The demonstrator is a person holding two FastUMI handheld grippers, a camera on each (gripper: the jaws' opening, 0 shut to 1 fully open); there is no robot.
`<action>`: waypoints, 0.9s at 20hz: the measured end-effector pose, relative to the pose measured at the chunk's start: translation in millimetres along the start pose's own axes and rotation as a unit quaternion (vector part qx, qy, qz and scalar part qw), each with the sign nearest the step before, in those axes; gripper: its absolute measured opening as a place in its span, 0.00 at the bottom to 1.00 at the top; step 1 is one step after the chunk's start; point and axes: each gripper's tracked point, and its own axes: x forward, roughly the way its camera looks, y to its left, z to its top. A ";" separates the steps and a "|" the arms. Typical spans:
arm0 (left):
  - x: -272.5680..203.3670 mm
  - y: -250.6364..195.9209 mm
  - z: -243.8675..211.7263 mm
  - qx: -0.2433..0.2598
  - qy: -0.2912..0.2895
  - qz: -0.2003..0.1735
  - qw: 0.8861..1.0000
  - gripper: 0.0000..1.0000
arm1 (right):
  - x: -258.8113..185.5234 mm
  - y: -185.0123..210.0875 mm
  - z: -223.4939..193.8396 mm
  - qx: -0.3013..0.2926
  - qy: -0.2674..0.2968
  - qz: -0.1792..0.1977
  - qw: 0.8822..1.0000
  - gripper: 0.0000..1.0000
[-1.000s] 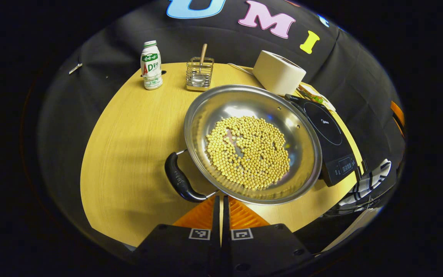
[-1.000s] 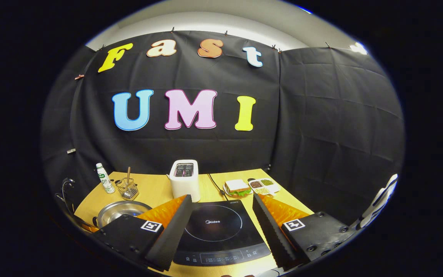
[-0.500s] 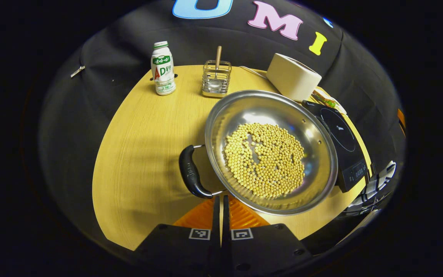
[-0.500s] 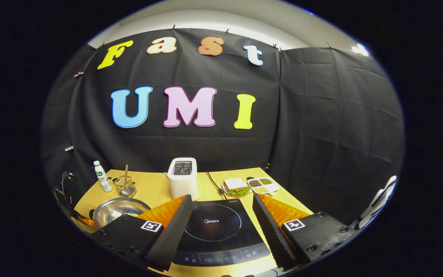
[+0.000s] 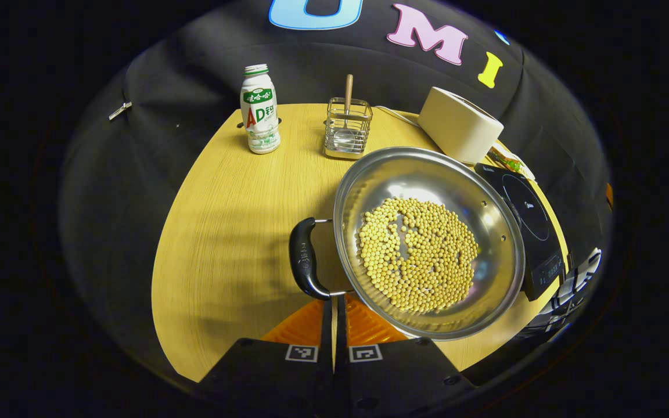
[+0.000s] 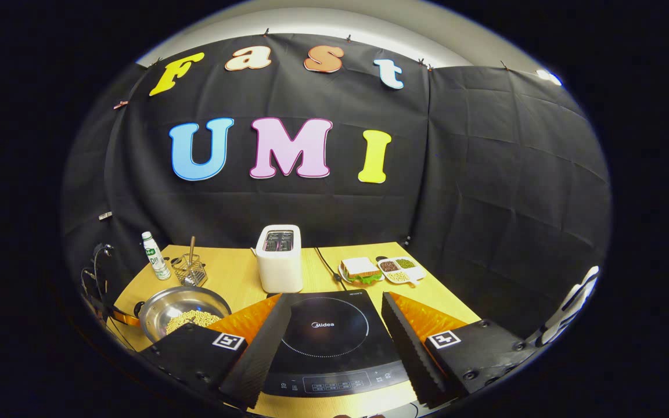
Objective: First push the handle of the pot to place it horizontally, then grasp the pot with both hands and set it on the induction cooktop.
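1. Pressing together at 6 o'clock in the left gripper view, the left tongs (image 5: 334,307) are closed with nothing between them, their tips right at the near end of the pot's black handle (image 5: 304,258); whether they touch it I cannot tell

2. Just beyond, the steel pot (image 5: 427,241) sits on the wooden desk (image 5: 224,232), its handle at 9 o'clock of the bowl and a layer of yellow beans (image 5: 418,252) across its bottom

3. At 3 o'clock of the pot, just beside its rim, lies the black induction cooktop (image 5: 529,217); the pot is not on it

4. Farther back stand a white toaster (image 5: 459,125) at 1 o'clock of the pot, a wire holder (image 5: 347,130) with a wooden-handled utensil at 11 o'clock, and a white bottle (image 5: 260,110) with a green label farther round at 10 o'clock

5. In the right gripper view, the right tongs (image 6: 331,342) are spread wide open at 6 o'clock and grip nothing; the induction cooktop (image 6: 326,337) shows between the two fingers

6. At 9 o'clock of the cooktop the pot (image 6: 183,307) with beans rests on the desk (image 6: 236,276), well apart from the right tongs

7. Beyond the cooktop, the toaster (image 6: 279,258) stands at 12 o'clock, with a sandwich (image 6: 360,270) on a plate and a small divided dish (image 6: 399,270) at 1 o'clock, near the desk's far edge
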 end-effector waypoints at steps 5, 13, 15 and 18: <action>-24.2 11.4 2.5 -0.014 -0.023 0.015 1.000 0.05 | 12.3 28.9 -8.8 0.014 0.017 0.036 0.999 0.98; -62.1 27.8 52.5 -0.077 -0.130 0.016 0.988 0.40 | 41.6 127.8 -78.4 0.039 0.146 0.173 0.973 0.99; -58.8 30.1 52.8 -0.082 -0.132 0.020 0.988 0.78 | 50.0 146.4 -95.9 0.026 0.172 0.194 0.966 0.99; -56.3 24.4 59.8 -0.103 -0.151 0.009 0.983 0.95 | 61.5 169.4 -116.6 0.014 0.201 0.212 0.956 0.99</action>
